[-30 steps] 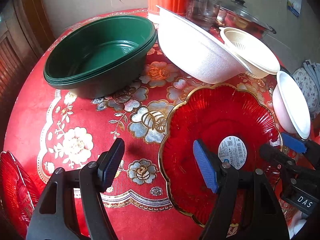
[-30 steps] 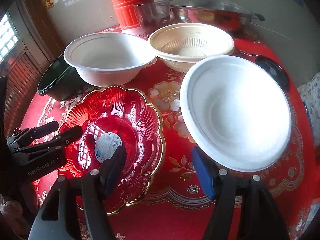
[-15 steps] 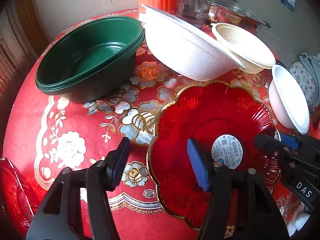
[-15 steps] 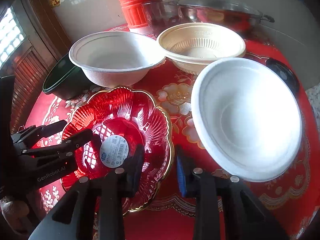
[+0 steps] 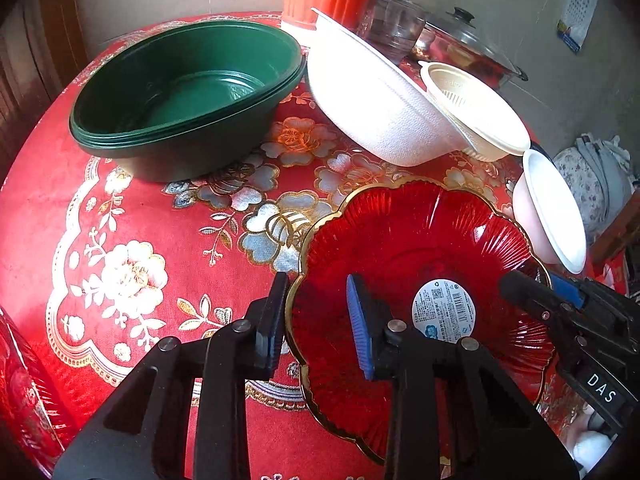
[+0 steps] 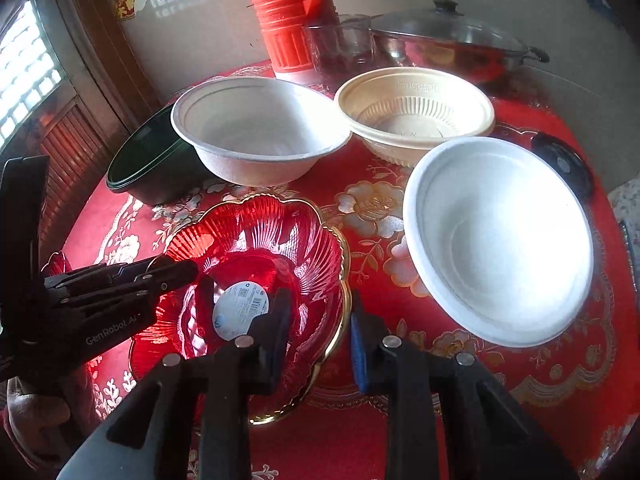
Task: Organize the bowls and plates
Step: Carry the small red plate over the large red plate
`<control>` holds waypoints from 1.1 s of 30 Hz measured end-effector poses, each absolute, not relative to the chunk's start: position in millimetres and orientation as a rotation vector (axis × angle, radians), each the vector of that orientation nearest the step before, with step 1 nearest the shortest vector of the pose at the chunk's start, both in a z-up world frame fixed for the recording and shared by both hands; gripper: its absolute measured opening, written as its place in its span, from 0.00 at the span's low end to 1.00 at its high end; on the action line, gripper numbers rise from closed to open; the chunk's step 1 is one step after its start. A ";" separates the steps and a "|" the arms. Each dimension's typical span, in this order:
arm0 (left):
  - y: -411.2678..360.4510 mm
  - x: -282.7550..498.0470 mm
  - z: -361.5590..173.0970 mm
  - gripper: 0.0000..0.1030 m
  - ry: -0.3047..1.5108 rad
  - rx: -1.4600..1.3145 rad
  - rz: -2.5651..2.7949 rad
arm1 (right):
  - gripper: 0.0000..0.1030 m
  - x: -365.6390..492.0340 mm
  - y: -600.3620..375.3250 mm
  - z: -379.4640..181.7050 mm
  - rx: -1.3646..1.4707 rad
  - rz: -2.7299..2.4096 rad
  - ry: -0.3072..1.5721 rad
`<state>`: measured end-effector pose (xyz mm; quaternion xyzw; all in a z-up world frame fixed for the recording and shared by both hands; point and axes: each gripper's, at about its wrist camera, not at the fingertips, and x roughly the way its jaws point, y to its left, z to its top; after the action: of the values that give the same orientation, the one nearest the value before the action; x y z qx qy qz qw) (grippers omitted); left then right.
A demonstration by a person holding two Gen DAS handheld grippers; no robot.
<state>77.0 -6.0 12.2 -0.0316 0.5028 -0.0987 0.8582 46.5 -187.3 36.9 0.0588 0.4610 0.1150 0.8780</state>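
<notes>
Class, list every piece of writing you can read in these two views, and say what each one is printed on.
"DAS": white letters on the right gripper, seen from the left wrist.
"GenRobot.AI": on the left gripper, seen from the right wrist.
Round sticker in the red glass plate: print and codes too small to read.
Embossed band on the cream bowl: unreadable.
Wall papers: blurred.
</notes>
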 end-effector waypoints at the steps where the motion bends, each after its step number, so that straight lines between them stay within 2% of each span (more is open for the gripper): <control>1: -2.7 75.0 13.7 0.27 1.051 -0.078 -0.210 | 0.26 45.1 -185.6 38.5 0.120 0.241 0.955; 33: 89.5 -1.1 82.2 0.26 0.935 -0.157 -0.088 | 0.28 -7.1 -111.7 90.0 0.027 0.401 0.822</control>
<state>-1.1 89.5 82.2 -0.0755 0.4500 -0.0422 0.8888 -7.1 -111.7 90.0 0.0132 0.3969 0.1934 0.8971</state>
